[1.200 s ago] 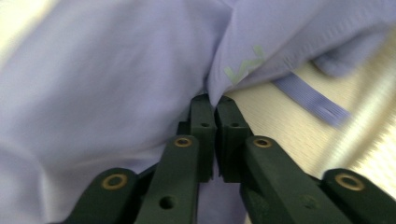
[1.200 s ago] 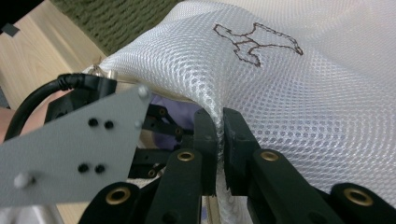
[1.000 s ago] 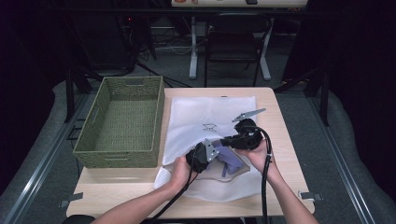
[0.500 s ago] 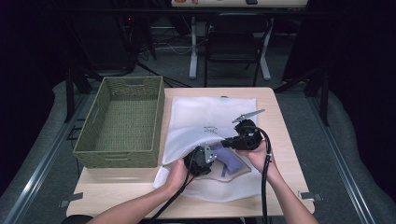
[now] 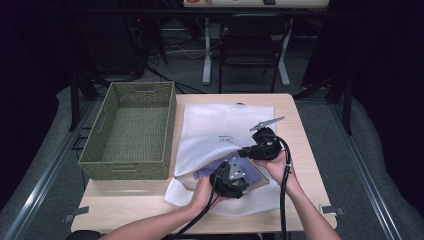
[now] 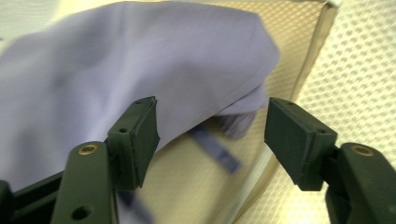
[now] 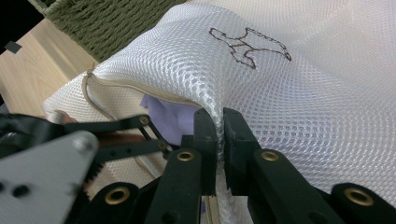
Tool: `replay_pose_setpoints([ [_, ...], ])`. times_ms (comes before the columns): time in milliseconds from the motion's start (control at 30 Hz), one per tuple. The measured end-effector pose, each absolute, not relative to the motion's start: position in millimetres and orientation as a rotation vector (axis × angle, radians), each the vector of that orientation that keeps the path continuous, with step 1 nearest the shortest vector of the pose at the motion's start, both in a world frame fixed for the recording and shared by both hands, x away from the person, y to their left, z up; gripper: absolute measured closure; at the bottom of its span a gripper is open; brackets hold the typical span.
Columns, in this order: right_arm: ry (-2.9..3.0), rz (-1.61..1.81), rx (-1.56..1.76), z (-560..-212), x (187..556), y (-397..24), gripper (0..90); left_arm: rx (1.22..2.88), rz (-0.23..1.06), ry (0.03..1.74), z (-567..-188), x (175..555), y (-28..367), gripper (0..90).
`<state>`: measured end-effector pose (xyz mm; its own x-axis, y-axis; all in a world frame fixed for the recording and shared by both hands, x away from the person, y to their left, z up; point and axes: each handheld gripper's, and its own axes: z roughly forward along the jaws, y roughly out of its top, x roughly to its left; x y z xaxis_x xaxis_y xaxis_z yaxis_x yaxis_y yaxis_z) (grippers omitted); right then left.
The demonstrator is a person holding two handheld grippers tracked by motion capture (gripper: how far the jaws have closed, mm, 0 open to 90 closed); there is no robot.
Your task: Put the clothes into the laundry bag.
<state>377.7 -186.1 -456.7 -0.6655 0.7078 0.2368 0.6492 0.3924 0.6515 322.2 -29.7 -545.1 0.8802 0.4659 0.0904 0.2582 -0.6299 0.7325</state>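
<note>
A white mesh laundry bag lies across the table, its zippered mouth toward the person. My right gripper is shut on the mesh at the mouth's upper edge and holds it lifted. A lavender cloth lies partly inside the bag. My left gripper sits at the bag's mouth; its jaws have just been opening. The cloth's corner lies loose between and beyond the pads, which do not press on it.
A green woven basket stands to the left of the bag, and nothing shows inside it. Bare wooden tabletop runs along the near left edge. Chairs and table legs stand on the dark floor beyond the table's far edge.
My left gripper has opened and let go of the lavender cloth, shifting a little to the right at the bag's mouth. The right gripper has kept its hold and place.
</note>
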Motion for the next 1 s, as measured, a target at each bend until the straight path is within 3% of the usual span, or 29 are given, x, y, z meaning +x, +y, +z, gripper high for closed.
replay_pose_setpoints([
  [200,2.561,1.127,1.256,-459.4,377.7,-184.7,85.2,2.273,0.310,0.524,-560.3,325.1,-42.0,47.4],
  [367,2.563,1.126,1.258,-460.1,377.8,-183.8,85.4,2.280,0.260,0.484,-566.9,329.0,-45.6,80.5],
  [400,2.561,1.124,1.257,-459.8,377.7,-184.0,85.4,2.260,0.258,0.501,-567.5,330.1,-46.1,82.1],
  [700,2.516,1.168,1.254,-448.7,373.6,-187.3,85.4,2.170,0.446,0.651,-555.6,352.3,-30.1,84.2],
  [1000,2.541,1.129,1.297,-459.7,377.6,-188.9,85.3,2.237,0.392,0.678,-565.0,356.9,-26.9,80.5],
])
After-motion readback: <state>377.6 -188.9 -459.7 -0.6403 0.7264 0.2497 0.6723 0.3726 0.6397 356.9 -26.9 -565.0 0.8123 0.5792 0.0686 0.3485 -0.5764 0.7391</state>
